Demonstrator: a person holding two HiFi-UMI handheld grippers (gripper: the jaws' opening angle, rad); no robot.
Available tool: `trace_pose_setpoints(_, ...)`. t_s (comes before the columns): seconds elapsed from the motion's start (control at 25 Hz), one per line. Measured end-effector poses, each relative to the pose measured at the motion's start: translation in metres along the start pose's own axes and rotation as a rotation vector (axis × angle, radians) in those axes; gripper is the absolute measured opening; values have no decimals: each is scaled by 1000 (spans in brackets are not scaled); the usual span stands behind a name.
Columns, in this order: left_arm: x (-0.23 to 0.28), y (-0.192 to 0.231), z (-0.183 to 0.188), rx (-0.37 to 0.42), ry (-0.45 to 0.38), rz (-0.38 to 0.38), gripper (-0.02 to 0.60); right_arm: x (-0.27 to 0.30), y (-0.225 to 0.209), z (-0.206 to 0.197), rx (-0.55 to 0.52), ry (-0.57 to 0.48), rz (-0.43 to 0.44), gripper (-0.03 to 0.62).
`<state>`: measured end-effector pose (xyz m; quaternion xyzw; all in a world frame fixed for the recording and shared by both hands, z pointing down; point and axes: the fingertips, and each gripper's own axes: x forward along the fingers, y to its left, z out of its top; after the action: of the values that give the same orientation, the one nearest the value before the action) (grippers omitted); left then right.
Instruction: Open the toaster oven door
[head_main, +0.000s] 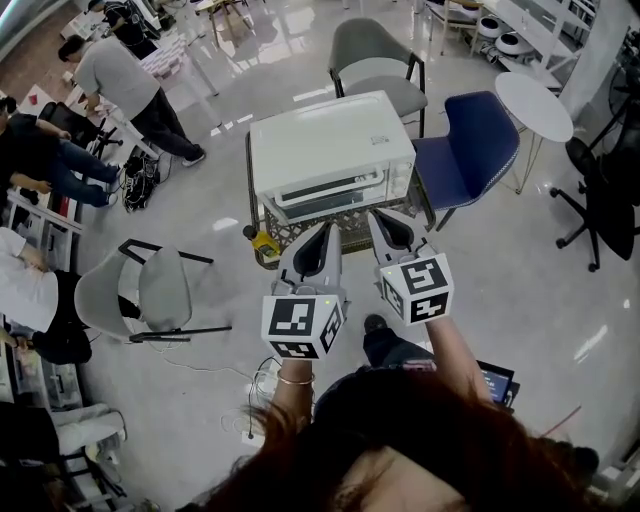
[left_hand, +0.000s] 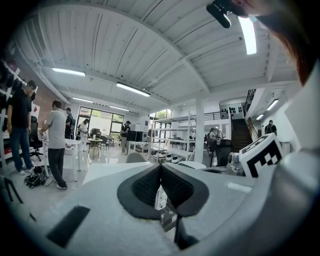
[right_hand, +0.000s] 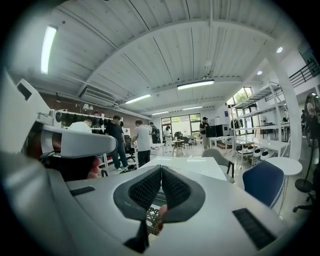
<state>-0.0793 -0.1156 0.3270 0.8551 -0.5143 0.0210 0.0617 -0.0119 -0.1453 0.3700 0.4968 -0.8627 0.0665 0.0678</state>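
The white toaster oven (head_main: 330, 150) sits on a wire crate (head_main: 352, 238) on the floor, with a grey chair (head_main: 375, 60) behind it and a blue chair (head_main: 470, 150) to its right. Its door (head_main: 335, 192) faces the person and is shut. Both claws point at the oven's front, side by side and just short of it. The left claw (left_hand: 160, 167) has its pads pressed together with nothing between them. The right claw (right_hand: 161, 169) is likewise closed and empty. A small yellow object (head_main: 264, 241) lies beside the crate's left corner.
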Motion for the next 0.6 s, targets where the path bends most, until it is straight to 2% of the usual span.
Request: trace_pose_setpoints(0.6,37,18,-6,-13,27,33,15,51,-31,-30,100,82,33,12)
